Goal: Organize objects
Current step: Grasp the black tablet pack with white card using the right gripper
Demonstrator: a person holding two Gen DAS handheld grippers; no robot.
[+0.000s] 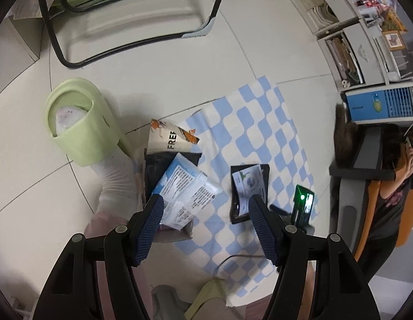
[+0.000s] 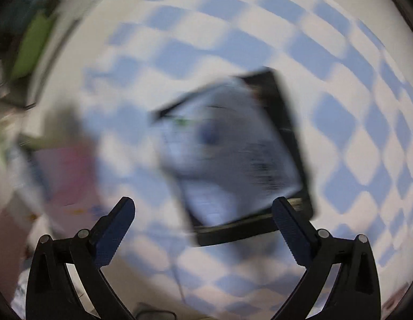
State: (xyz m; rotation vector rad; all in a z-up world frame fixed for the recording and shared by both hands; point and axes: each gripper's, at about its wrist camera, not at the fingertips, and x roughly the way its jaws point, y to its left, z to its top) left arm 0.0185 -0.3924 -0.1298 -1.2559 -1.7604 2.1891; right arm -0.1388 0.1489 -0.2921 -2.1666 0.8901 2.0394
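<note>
The right gripper point(image 2: 203, 229) hangs wide open and empty over the flat black tray with a white printed packet on it point(image 2: 233, 154) – sitting at 12 o'clock on the blue-and-white checkered cloth point(image 2: 339, 53), long axis toward 1 – while the left gripper point(image 1: 205, 213), spread and holding nothing, is farther off.

Both hand-held grippers share one build. The left gripper point(image 1: 206, 205) has two glossy black plastic arms with long slot-shaped cut-outs, each joined by round silver pivot pins, and its fingers point(image 1: 149, 229) carry dark blue pads with a fine knurled grid. The right gripper point(image 2: 203, 213) matches it: black linkage, silver pins, blue textured pads. Left of the left gripper, the person's foot wears a white sock point(image 1: 113, 181) and a pale green slide sandal point(image 1: 78, 122).
</note>
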